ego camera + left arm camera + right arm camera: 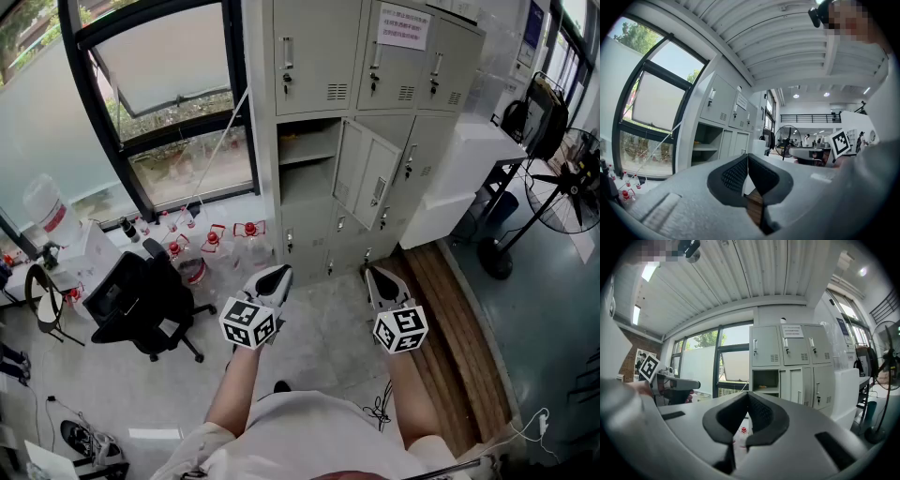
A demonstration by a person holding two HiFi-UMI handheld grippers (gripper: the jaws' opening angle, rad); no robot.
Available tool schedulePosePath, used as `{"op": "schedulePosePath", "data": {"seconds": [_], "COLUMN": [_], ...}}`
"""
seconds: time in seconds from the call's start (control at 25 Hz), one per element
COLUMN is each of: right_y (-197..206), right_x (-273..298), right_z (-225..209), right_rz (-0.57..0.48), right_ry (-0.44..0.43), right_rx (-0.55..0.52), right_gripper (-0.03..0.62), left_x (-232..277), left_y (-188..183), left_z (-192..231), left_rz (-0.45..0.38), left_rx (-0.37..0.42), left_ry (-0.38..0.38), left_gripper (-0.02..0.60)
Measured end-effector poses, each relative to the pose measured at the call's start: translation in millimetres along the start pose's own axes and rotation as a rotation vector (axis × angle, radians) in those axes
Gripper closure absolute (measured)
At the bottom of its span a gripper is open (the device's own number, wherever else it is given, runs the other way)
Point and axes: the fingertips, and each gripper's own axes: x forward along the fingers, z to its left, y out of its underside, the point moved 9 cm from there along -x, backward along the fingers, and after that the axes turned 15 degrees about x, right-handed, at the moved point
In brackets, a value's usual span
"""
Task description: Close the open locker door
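Open floor leads straight to the lockers; the open door juts outward, and bottles and a chair crowd the left.

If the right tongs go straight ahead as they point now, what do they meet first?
Probably the locker cabinet, near its left edge beside the open compartment; nothing shows in between, though depth is unclear.

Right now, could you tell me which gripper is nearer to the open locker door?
Right. The right gripper sits directly below the open locker door in the head view; the left gripper is off to its left.
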Motion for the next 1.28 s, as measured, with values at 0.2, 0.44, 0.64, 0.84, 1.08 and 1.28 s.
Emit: {"op": "schedulePosePath", "data": {"seconds": [0.2,0.44,0.64,0.84,1.08,1.28], "right_y": [0,1,3,6,7,10], "right_x": [1,4,9,16,24,31], "right_z": [-4,-3,0,2,6,10], "right_rz": [-0.003,-0.010,-0.010,-0.006,-0.011,-0.012], "right_ry": [0.001,-0.007,0.017,0.032,0.048,0.072], "right_rx": [0.003,0.022,0.025,0.027,0.034,0.045], "right_gripper": [0.591,0.589,0.589,0.588,0.569,0.539], "left_x": [3,4,1,-1,1,2], "left_y": [2,4,9,14,17,23], "left_z": [-2,0,4,13,24,36], "left_rz": [0.003,0.010,0.015,0.019,0.023,0.025], "left_rx": [-0.004,-0.007,-0.012,-0.022,-0.029,-0.037], "left_ry": [0.003,0.007,0.008,0.009,0.023,0.044], "left_gripper": [0.566,0.566,0.566,0.566,0.566,0.566]}}
